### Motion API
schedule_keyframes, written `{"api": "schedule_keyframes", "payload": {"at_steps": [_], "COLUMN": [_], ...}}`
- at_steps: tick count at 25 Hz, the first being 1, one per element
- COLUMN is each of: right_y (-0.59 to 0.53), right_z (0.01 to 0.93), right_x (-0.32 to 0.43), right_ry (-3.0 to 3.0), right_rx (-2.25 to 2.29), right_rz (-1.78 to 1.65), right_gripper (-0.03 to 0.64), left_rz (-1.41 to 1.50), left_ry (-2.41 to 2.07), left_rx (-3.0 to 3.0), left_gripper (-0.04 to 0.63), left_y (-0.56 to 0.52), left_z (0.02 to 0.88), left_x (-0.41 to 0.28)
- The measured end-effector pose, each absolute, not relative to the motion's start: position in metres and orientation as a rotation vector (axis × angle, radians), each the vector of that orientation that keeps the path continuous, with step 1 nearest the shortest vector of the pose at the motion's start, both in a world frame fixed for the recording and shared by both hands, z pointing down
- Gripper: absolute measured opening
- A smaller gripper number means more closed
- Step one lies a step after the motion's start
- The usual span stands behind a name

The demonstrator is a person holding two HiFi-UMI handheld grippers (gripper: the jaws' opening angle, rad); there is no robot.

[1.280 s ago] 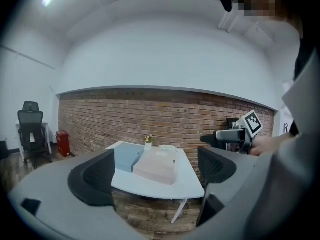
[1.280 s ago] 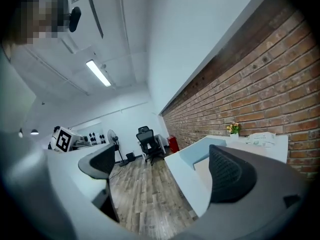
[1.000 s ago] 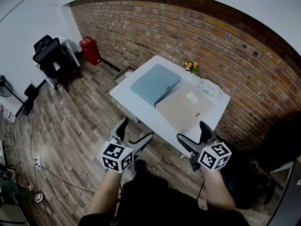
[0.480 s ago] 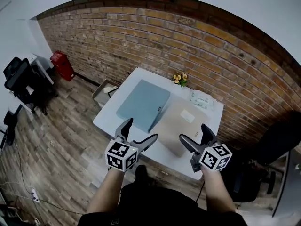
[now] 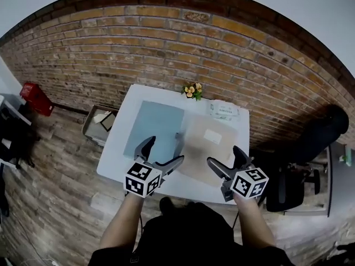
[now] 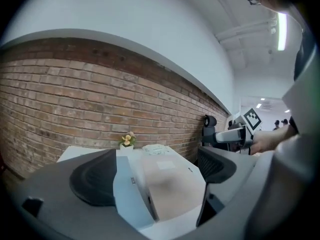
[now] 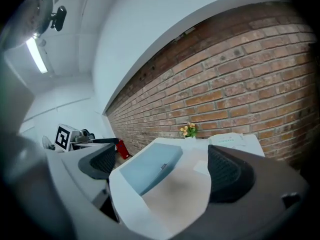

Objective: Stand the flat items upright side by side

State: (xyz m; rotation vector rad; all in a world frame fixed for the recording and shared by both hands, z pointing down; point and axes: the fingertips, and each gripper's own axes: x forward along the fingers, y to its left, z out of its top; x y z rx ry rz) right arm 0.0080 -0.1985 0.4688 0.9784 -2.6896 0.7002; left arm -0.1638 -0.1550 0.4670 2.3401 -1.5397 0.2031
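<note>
A flat blue-grey binder (image 5: 153, 129) lies on the left half of the white table (image 5: 113, 157). A flat beige binder (image 5: 208, 148) with a white label lies beside it on the right. Both also show in the left gripper view, blue one (image 6: 127, 194) and beige one (image 6: 170, 186), and in the right gripper view, blue one (image 7: 150, 169) and beige one (image 7: 180, 194). My left gripper (image 5: 162, 155) hangs open over the table's near edge by the blue binder. My right gripper (image 5: 226, 163) is open over the beige binder's near edge. Neither holds anything.
A small pot of flowers (image 5: 192, 90) and a clear packet of papers (image 5: 223, 110) sit at the table's far edge, against the brick wall. A tray (image 5: 99, 123) lies on the floor left of the table. A black chair (image 5: 299, 170) stands to the right.
The view has swung toward the table, which now lies straight ahead and closer. Both grippers have come over its near edge, still open.
</note>
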Motion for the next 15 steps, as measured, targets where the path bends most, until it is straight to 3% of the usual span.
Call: {"api": "schedule_keyframes", "payload": {"at_steps": [15], "right_y": [-0.252], "right_z": [0.543], "right_x": [0.065], "right_ry": [-2.469], "right_rx": [1.221], "right_rz": [0.915], "right_gripper": [0.583], "left_rz": [0.507], "left_ry": [-1.144], "left_rx": [2.346], "left_gripper": [0.52], "left_y": [-0.238], "left_z": [0.564], "left_x": [-0.099]}}
